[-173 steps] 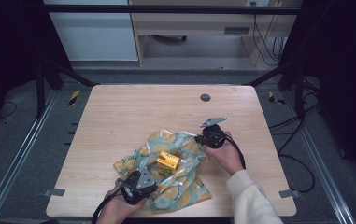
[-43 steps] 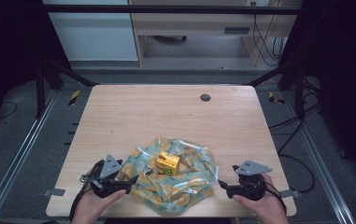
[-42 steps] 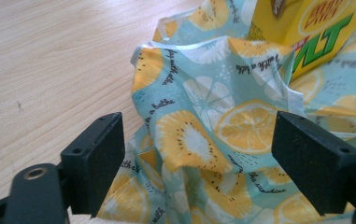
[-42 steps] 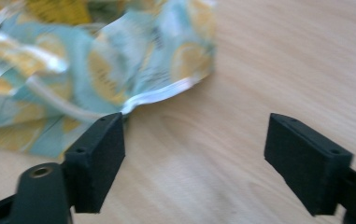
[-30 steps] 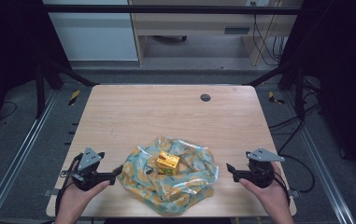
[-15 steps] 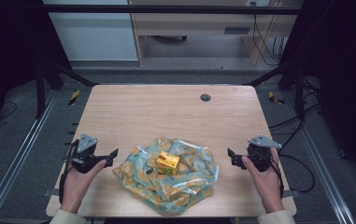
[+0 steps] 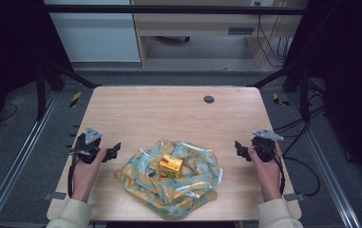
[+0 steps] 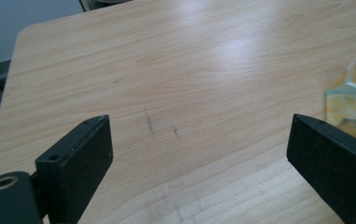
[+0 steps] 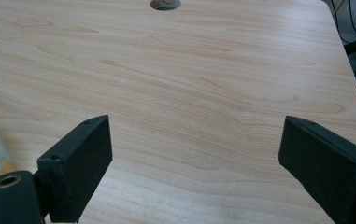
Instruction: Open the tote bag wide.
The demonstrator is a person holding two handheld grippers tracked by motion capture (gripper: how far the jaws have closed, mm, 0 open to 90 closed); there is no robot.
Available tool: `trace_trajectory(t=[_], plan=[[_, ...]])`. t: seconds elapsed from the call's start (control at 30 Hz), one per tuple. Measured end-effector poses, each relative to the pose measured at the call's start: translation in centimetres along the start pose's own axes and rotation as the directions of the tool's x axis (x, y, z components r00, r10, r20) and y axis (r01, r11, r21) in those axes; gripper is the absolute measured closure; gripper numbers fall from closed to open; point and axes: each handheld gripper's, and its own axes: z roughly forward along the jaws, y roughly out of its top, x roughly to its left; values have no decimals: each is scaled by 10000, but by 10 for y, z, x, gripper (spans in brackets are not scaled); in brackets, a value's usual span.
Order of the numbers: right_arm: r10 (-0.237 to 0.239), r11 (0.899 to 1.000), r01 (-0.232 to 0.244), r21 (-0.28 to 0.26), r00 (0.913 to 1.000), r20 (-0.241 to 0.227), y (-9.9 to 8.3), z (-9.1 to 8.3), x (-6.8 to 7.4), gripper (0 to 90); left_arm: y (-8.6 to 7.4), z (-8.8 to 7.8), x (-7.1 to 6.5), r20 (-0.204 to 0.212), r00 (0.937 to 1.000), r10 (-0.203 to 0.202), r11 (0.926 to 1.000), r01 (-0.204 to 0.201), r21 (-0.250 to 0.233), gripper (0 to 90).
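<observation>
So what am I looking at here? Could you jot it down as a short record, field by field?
Surface: light wooden table
Centre item: small yellow carton, sitting on the cloth
Cloth: crumpled yellow and pale blue patterned scarf, spread under the carton
Left gripper: jaws wide open, nothing between them, beside the scarf's left edge, not touching it
Right gripper: jaws wide open, nothing between them, to the scarf's right, apart from it
Table hole: round grey grommet near the far edge

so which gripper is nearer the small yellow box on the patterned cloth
Left. The left gripper sits just off the cloth left of the small yellow box; the right gripper stands farther off, on its right.
</observation>
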Motion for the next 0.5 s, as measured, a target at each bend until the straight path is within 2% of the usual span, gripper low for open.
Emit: trace_trajectory(t=[0.2, 0.37, 0.5], plan=[[-7, 9996, 1, 292, 9998, 189, -4, 8, -7, 108, -6, -4, 18, -276, 9988, -414, 9991, 414, -9, 73], [32, 9989, -39, 468, 9999, 162, -10, 7, -9, 105, -14, -9, 31, -253, 9932, -1136, 9932, 1142, 221, 72], [56, 9984, -60, 557, 10000, 77, -15, 1, -9, 101, -18, -10, 33, -279, 9933, -1121, 9907, 1139, 745, 73]])
